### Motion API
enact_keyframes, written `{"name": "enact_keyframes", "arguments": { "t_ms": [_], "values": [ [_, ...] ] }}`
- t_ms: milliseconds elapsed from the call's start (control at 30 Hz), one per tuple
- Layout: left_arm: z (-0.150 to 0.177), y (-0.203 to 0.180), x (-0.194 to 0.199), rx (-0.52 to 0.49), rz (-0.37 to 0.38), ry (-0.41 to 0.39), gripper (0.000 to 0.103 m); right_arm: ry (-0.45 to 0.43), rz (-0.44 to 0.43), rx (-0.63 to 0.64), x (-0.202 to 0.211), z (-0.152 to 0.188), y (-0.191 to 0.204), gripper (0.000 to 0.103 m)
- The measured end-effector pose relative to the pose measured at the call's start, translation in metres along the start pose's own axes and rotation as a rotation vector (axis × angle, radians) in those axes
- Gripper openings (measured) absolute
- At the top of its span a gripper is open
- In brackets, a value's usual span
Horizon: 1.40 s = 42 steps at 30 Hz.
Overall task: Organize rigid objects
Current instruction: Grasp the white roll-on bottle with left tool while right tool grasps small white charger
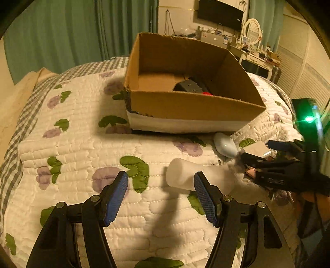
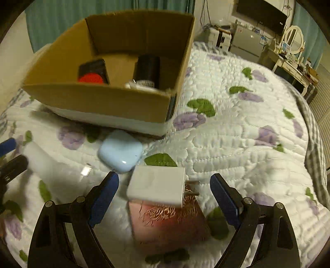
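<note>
A cardboard box (image 1: 191,107) (image 2: 99,103) stands on the quilted bed and holds a black device with a red part (image 2: 92,72) and a black cylinder (image 2: 146,70). A frosted white bottle (image 1: 185,175) (image 2: 47,165) lies on the quilt just ahead of my open, empty left gripper (image 1: 160,185). My open right gripper (image 2: 165,185) straddles a white charger plug (image 2: 156,185) lying on a pink box (image 2: 167,222). A pale blue earbud case (image 2: 120,151) (image 1: 224,145) lies in front of the box.
The right gripper (image 1: 243,156) shows in the left wrist view beside the bottle. A dresser with a mirror (image 1: 253,31), a wall television (image 1: 220,13) and green curtains (image 1: 61,35) stand beyond the bed. The flowered quilt (image 2: 247,144) stretches to the right.
</note>
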<state>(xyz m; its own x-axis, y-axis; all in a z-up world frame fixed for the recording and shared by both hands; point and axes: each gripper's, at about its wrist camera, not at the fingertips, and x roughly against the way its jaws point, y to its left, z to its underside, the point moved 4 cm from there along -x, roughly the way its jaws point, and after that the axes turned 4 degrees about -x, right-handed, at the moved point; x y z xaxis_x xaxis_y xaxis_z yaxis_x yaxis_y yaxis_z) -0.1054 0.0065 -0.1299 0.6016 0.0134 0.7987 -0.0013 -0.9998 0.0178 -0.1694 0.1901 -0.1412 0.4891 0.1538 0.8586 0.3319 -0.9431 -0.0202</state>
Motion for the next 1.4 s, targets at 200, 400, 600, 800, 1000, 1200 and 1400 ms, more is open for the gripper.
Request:
{"name": "enact_keyframes", "arguments": {
  "t_ms": [200, 400, 600, 800, 1000, 1200, 1400],
  "values": [
    [0.004, -0.01, -0.01, -0.015, 0.061, 0.049, 0.069, 0.018, 0.021, 0.026, -0.004, 0.008, 0.001, 0.069],
    [-0.003, -0.018, -0.018, 0.004, 0.117, 0.049, 0.069, -0.042, -0.012, 0.022, 0.025, 0.009, 0.004, 0.069],
    [-0.013, -0.028, -0.024, 0.007, 0.137, 0.032, 0.069, -0.035, -0.062, 0.08, 0.024, 0.016, 0.028, 0.069],
    [-0.02, -0.035, -0.03, -0.002, 0.124, -0.022, 0.067, 0.004, -0.054, 0.112, 0.009, 0.023, 0.038, 0.069],
    [-0.025, -0.039, -0.015, -0.009, 0.142, -0.07, 0.049, 0.004, -0.043, 0.113, 0.01, 0.028, 0.035, 0.069],
    [-0.031, -0.057, -0.01, -0.015, 0.263, -0.071, 0.048, -0.001, -0.048, 0.089, 0.015, 0.031, 0.029, 0.069],
    [-0.024, -0.069, -0.023, -0.044, 0.257, -0.04, 0.034, -0.002, -0.043, 0.091, 0.022, 0.038, 0.027, 0.069]
  ]
}}
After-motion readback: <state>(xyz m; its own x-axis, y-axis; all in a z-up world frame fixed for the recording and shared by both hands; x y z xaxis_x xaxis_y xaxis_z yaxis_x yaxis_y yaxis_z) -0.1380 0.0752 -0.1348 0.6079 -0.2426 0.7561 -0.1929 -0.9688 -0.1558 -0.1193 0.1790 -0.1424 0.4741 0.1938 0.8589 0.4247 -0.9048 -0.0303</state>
